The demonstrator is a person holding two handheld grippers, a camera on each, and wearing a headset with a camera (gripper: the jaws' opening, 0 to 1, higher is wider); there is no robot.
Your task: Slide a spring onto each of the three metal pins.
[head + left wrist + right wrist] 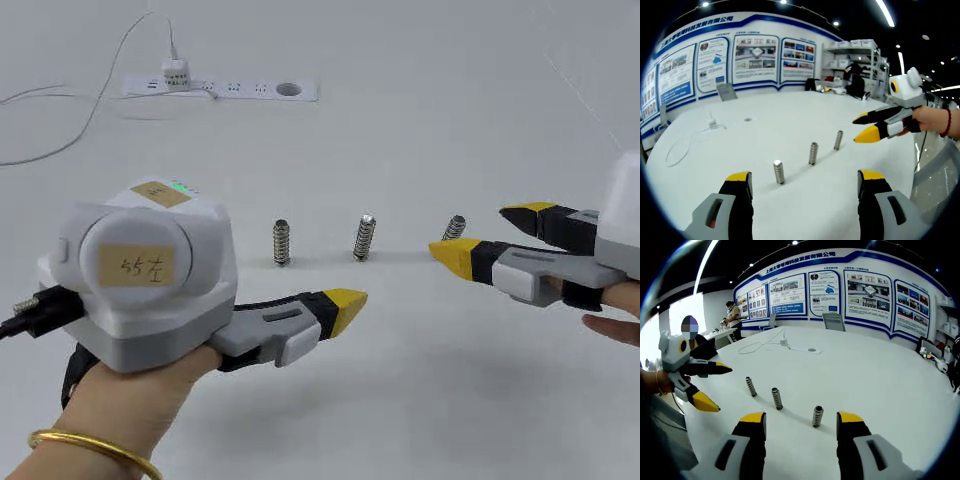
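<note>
The left gripper (pixel 805 176) has its jaws spread wide and empty. The first pin (pixel 779 171) stands upright on the white table (pixel 790 115) just ahead of the gap, nearer the left jaw, while the second pin (pixel 813 153) and third pin (pixel 838 140) run in a row ahead and to the right. The right gripper (pixel 801 417) is likewise spread and empty, with the third pin just ahead between its jaws and the other two ahead and to its left. Each pin carries a coiled spring (pixel 364 238) around its shaft.
</note>
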